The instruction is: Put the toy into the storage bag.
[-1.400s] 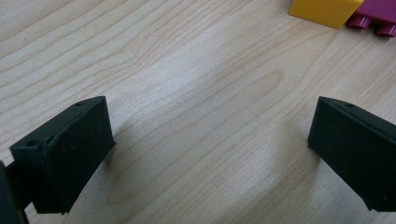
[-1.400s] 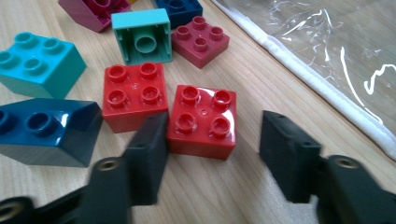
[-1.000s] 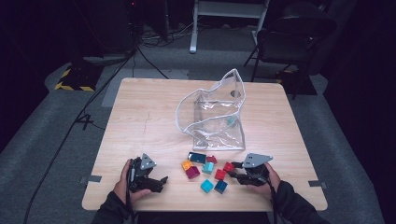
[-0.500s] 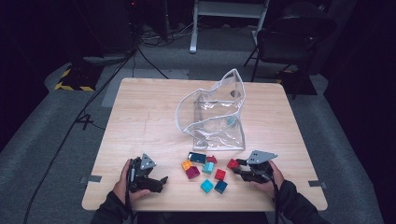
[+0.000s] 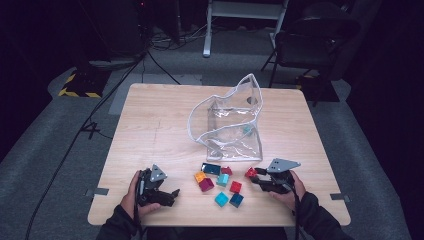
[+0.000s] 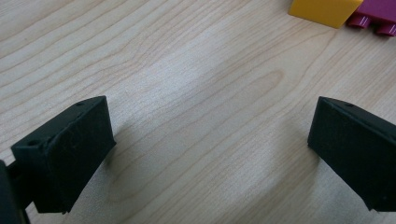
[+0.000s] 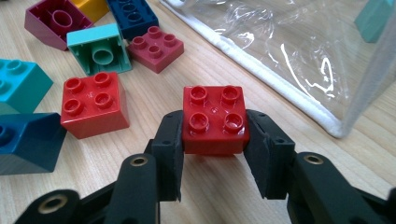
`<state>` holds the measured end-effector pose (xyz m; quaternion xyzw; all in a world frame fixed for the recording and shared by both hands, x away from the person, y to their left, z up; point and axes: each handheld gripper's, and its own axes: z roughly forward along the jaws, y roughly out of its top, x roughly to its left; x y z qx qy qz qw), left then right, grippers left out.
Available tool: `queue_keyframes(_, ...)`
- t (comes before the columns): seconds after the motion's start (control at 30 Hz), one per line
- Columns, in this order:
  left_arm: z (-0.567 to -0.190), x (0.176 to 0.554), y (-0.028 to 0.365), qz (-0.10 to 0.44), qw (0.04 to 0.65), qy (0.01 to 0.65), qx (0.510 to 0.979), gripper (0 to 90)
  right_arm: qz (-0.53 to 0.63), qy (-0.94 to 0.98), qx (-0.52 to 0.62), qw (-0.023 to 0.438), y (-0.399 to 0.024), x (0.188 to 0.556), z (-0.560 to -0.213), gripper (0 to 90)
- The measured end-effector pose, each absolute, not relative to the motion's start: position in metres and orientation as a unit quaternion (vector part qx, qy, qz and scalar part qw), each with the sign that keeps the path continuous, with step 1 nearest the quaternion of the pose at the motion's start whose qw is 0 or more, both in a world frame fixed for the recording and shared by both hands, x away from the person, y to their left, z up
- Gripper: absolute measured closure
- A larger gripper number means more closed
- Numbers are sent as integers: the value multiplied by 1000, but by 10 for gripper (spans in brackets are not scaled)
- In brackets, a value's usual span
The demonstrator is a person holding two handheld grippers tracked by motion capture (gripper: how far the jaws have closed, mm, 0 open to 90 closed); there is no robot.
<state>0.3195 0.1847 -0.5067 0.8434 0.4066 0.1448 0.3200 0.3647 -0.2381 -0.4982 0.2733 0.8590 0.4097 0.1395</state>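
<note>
- Right now my right gripper (image 7: 214, 140) pinches a square red block (image 7: 215, 119), studs up, no long axis, near the bag (image 5: 230, 122).
- My left gripper (image 6: 205, 154) is spread over bare table (image 6: 187, 70); open room left.

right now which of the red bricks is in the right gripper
The red brick clamped between the right gripper's jaws, studs up, nearest the clear bag. The other red brick lies loose on the table beside it, touched by nothing.
</note>
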Motion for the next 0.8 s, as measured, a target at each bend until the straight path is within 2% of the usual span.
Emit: queue_keyframes(0.8, -507, 318, 185, 147, 319, 411, 841, 5, 467, 815, 288, 187, -273, 358, -460, 593)
